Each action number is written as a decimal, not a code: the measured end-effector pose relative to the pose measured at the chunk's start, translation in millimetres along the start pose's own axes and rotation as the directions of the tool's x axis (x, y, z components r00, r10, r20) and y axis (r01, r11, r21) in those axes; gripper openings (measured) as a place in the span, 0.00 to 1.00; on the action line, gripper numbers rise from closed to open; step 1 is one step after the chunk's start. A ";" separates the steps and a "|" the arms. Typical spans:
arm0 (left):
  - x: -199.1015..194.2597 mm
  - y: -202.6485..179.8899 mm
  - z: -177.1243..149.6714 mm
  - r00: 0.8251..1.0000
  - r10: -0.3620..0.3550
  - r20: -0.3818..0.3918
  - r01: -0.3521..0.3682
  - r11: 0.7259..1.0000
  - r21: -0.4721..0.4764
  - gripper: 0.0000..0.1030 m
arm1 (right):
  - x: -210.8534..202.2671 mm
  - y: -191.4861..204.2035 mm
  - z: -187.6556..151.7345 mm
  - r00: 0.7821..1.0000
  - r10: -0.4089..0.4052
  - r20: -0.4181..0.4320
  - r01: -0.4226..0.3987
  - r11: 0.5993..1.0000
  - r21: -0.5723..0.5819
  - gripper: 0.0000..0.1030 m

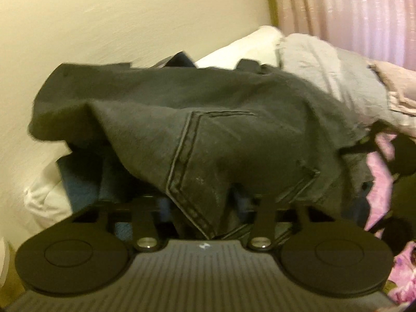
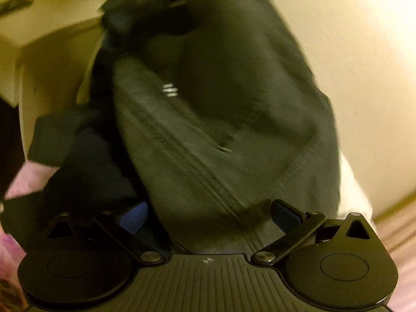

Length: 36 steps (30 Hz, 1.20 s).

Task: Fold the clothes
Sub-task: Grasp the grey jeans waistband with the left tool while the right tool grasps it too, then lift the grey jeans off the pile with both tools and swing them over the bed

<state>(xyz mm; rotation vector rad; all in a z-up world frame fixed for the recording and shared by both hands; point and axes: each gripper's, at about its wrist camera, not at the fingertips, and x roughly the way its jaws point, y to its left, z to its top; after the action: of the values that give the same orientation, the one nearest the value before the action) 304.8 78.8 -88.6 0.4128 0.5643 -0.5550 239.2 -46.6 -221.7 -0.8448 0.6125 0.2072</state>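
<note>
Now my left fingers (image 1: 205,200) sit close together, pinching dark grey jeans (image 1: 197,140) that hang bunched above the bed (image 1: 384,182); a pale wall (image 1: 104,26) and pink curtain (image 1: 351,13) stand behind; my right fingers (image 2: 208,215) spread wide around the same cloth, which drapes between them, blurred; whether they grip it I cannot tell.
</note>
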 end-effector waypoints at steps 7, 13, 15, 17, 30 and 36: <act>-27.4 -5.1 36.1 0.991 -0.070 0.111 0.059 0.993 0.102 0.13 | -2.4 -36.7 -0.4 0.999 -0.035 0.025 0.031 0.991 0.126 0.31; -66.5 -28.4 93.5 0.964 -0.115 0.239 0.078 0.984 0.159 0.11 | -50.4 -94.8 -20.8 0.996 -0.034 0.084 0.012 0.968 0.249 0.04; -90.4 -44.6 115.3 0.946 -0.146 0.291 0.095 0.979 0.182 0.03 | -76.9 -118.7 -33.8 0.992 -0.081 0.093 0.048 0.948 0.313 0.03; -111.6 -67.4 137.0 0.930 -0.179 0.322 0.118 0.973 0.200 0.03 | -108.9 -145.5 -53.2 0.985 -0.148 0.093 0.100 0.913 0.397 0.02; -238.6 -352.1 113.9 0.866 -0.424 0.266 0.354 0.894 0.275 0.03 | -370.3 -151.6 -311.7 0.960 -0.277 -0.033 0.222 0.688 0.691 0.02; -267.9 -493.3 54.3 0.776 -0.630 0.001 0.606 0.747 0.274 0.02 | -479.1 -98.3 -422.5 0.943 -0.195 -0.270 0.332 0.491 0.805 0.02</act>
<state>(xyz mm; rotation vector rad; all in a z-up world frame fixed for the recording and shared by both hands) -156.3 -231.1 8.5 0.4411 0.5344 -1.3033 -288.1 -397.6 -93.2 0.0325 0.6112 -0.4428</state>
